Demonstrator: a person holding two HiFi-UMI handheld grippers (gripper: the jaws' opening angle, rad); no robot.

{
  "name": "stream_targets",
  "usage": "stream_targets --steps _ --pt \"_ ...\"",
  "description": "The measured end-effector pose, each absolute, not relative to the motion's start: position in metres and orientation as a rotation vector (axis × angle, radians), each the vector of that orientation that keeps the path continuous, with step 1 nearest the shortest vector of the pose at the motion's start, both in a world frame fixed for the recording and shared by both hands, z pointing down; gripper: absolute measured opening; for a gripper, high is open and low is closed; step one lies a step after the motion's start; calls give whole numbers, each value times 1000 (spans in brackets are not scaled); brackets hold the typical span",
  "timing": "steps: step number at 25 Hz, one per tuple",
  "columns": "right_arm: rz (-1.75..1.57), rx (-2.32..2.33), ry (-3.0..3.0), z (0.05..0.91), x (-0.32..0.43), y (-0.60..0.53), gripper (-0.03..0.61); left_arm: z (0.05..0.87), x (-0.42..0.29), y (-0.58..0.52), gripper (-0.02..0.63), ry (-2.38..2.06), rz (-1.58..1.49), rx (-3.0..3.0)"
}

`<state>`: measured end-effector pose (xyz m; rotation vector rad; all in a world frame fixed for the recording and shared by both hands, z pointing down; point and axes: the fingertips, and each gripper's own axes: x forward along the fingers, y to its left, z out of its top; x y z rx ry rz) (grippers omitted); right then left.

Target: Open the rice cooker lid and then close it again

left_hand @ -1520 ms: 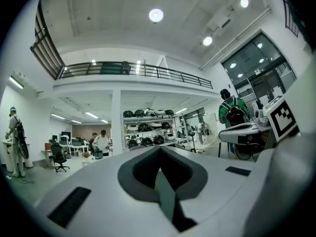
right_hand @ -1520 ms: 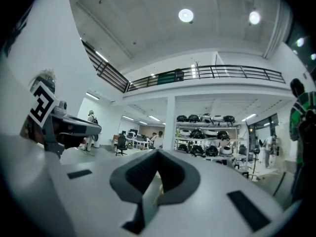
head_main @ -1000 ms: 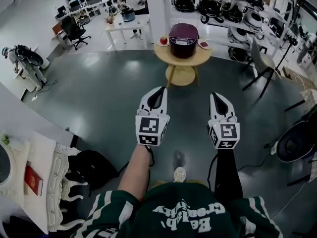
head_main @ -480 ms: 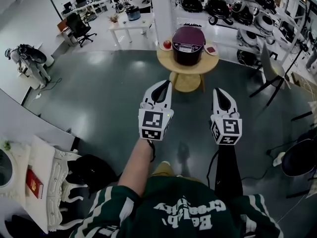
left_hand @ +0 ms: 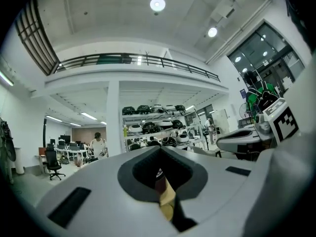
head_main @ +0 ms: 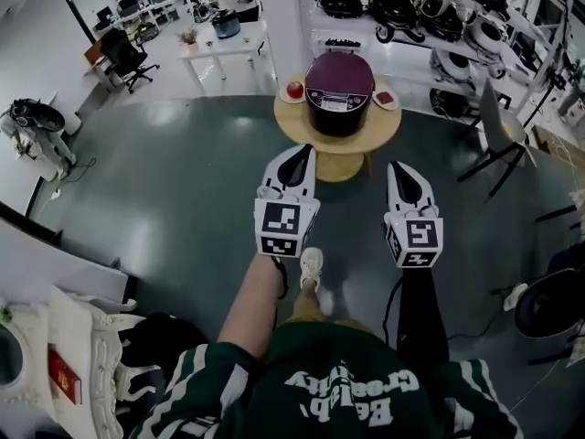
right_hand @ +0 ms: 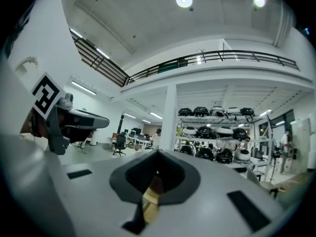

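A dark maroon rice cooker with its lid down stands on a small round wooden table ahead of me in the head view. My left gripper and right gripper are held side by side in the air just short of the table's near edge, apart from the cooker. Both are shut with nothing between the jaws. The left gripper view shows that gripper with its jaws pressed together, and the right gripper view shows the same for the right gripper. A sliver of the table's wood shows through each gap.
A red apple on a plate lies left of the cooker, and a small plate lies to its right. Shelves of cookers stand behind, with a white desk at back left. A chair stands right and a white cabinet at bottom left.
The person has walked forward, so the table and cooker are nearer the gripper tips. A foot has stepped out below. Both grippers stay shut.
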<state>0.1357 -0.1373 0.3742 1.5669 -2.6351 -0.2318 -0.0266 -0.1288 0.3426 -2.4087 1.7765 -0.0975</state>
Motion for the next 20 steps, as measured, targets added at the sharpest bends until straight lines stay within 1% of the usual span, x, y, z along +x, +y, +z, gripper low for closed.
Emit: stream_targets --steps 9,14,20 --pt "-202 1612 -2589 368 85 -302 3 335 -62 -297 -3 1661 -63 -2483" --pt "-213 1618 -2561 365 62 -390 3 337 -78 -392 -3 1607 -94 -2531" --pt "-180 1649 -2517 380 49 -461 3 354 -80 -466 -3 1520 -114 -2600"
